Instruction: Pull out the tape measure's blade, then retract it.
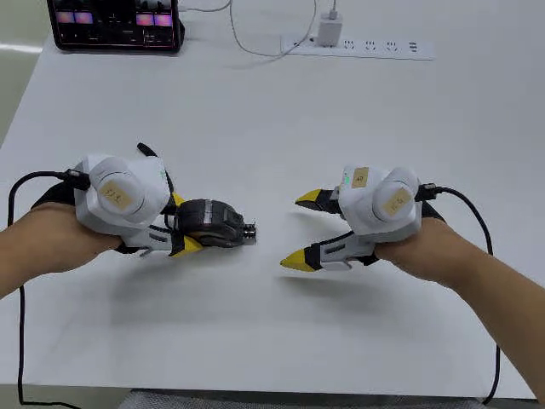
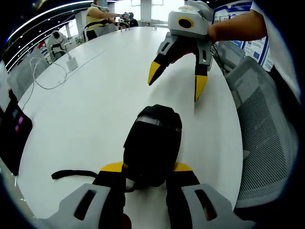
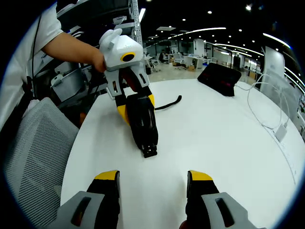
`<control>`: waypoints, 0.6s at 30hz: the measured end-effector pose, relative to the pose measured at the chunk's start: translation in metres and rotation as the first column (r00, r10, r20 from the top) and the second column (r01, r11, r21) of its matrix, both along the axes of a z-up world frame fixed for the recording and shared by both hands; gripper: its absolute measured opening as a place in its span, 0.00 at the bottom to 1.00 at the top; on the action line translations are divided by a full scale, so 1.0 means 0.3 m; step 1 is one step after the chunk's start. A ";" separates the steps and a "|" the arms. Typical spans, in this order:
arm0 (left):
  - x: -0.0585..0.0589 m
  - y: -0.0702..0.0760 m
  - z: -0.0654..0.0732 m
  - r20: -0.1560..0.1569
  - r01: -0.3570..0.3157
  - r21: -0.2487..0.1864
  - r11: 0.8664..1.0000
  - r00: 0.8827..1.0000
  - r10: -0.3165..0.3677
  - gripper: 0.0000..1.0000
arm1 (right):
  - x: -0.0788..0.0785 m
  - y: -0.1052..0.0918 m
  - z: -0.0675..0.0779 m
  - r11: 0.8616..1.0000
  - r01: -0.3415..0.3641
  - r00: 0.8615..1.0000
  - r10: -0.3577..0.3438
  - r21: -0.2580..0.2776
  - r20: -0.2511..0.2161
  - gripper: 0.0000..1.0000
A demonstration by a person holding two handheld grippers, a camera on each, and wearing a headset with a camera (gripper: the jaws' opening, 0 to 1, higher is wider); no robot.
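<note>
Clamping the tape measure [image 1: 217,223], the left claw [image 1: 186,224] faces the wide-open, empty right claw [image 1: 296,230]

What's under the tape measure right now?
Just the white table: the tape measure appears to rest on it, clamped at its rear by the left gripper. Its own body covers the underside, so nothing beneath can be checked.
</note>
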State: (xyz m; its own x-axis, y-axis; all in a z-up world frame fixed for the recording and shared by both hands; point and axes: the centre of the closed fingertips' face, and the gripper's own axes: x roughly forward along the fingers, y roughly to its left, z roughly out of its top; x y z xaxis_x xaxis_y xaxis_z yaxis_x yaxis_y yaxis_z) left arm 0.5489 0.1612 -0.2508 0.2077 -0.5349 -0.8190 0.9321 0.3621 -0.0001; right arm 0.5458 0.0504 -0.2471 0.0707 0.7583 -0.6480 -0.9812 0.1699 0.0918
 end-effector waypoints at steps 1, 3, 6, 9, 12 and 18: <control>0.000 0.000 0.000 0.000 0.000 0.000 1.000 1.000 0.000 0.28 | 0.001 0.005 -0.001 1.000 -0.001 1.000 0.001 0.002 0.001 0.53; 0.000 0.000 0.000 0.000 0.000 0.001 1.000 1.000 0.000 0.28 | 0.001 0.018 -0.003 1.000 -0.003 1.000 0.003 0.010 -0.003 0.52; 0.001 -0.001 0.000 0.000 0.002 0.001 1.000 1.000 -0.002 0.28 | 0.002 0.035 -0.009 1.000 -0.010 1.000 0.010 0.014 -0.003 0.50; 0.001 -0.001 -0.001 -0.002 0.006 0.000 1.000 1.000 -0.006 0.28 | 0.006 0.053 -0.012 1.000 -0.013 1.000 0.013 0.022 -0.004 0.49; 0.003 -0.002 -0.001 -0.006 0.006 -0.003 1.000 1.000 -0.006 0.28 | 0.010 0.073 -0.014 0.999 -0.017 1.000 0.017 0.031 -0.002 0.48; 0.002 -0.002 -0.001 -0.003 0.004 -0.001 1.000 1.000 -0.004 0.28 | 0.010 0.113 -0.032 0.999 -0.032 0.999 0.033 0.042 -0.002 0.42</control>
